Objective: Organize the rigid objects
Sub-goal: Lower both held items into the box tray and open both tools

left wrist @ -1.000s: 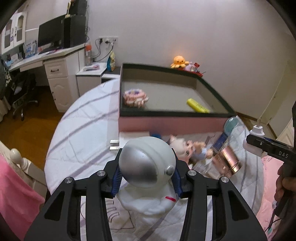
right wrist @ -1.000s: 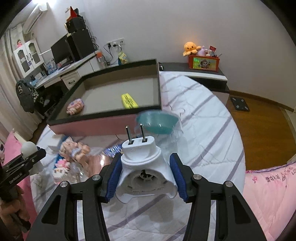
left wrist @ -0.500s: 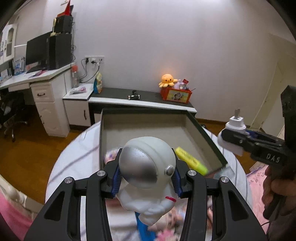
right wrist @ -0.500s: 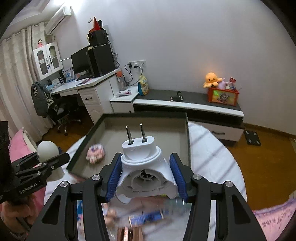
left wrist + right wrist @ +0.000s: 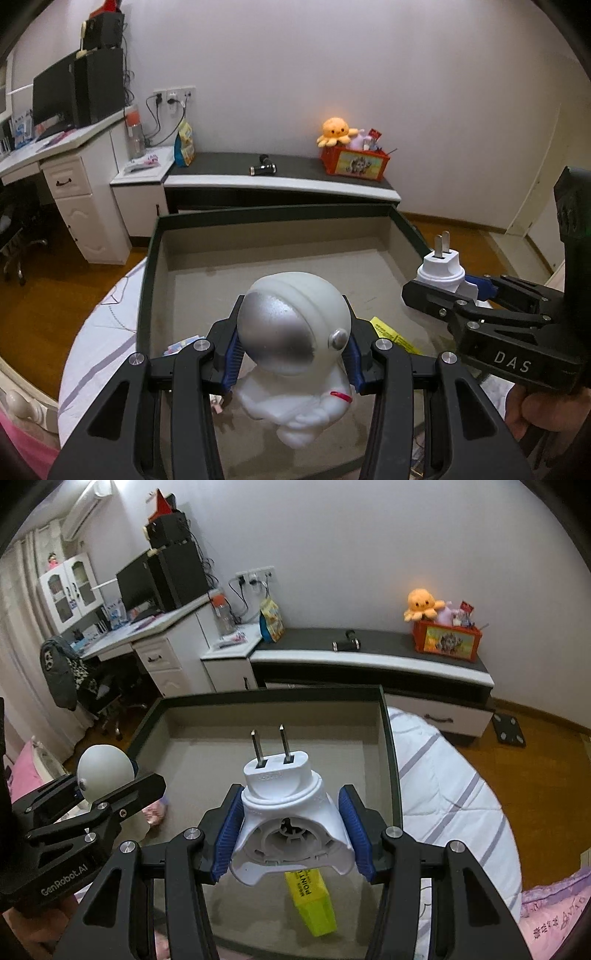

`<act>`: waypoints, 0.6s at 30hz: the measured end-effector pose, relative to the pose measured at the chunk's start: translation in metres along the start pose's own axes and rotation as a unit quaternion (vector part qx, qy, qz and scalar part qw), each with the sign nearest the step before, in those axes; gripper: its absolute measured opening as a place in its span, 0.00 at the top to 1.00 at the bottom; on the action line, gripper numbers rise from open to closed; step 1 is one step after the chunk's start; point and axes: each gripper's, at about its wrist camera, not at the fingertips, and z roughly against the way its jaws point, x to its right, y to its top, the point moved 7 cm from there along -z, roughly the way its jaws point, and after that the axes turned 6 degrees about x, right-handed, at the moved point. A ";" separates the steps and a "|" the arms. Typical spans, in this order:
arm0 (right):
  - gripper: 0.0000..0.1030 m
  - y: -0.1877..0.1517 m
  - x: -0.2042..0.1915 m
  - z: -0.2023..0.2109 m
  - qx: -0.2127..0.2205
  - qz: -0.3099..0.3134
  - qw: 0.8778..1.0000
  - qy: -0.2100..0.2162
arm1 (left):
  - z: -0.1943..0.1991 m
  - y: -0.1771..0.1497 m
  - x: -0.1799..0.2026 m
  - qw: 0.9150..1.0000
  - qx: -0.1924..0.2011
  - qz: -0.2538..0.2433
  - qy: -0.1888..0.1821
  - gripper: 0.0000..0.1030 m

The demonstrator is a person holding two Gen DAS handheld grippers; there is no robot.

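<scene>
Both my grippers now hang over the dark-rimmed tray [image 5: 388,716]: left gripper [image 5: 293,356] pinching a glossy white silver-visored astronaut figurine [image 5: 295,343], right gripper [image 5: 291,834] clamping a white two-pronged plug adapter [image 5: 286,812], apparently plastic.

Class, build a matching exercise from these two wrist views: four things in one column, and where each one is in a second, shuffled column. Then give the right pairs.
Things
1. astronaut figure
2. white plug adapter
3. yellow box
4. orange octopus plush

Places
A. lying on the floor of the tray
B. clamped in the right gripper
C. beside the red bin on the dark cabinet top
D. clamped in the left gripper

Pairs: 1-D, 2-B, 3-A, 4-C
</scene>
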 end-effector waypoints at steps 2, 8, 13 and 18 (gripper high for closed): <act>0.48 -0.002 0.002 -0.005 -0.005 -0.003 1.000 0.000 | -0.007 -0.002 -0.002 1.000 -0.009 0.001 0.003 0.56; 0.23 -0.004 0.008 -0.007 -0.004 -0.013 1.000 -0.008 | -0.006 -0.002 -0.014 0.999 -0.010 0.003 0.034 0.21; 0.13 -0.006 0.014 0.004 0.002 -0.028 0.999 -0.019 | 0.019 0.001 -0.021 0.998 0.018 0.005 0.066 0.00; 0.00 -0.012 0.015 0.024 0.014 -0.039 0.999 -0.026 | 0.041 -0.004 -0.027 0.997 0.023 0.018 0.074 0.00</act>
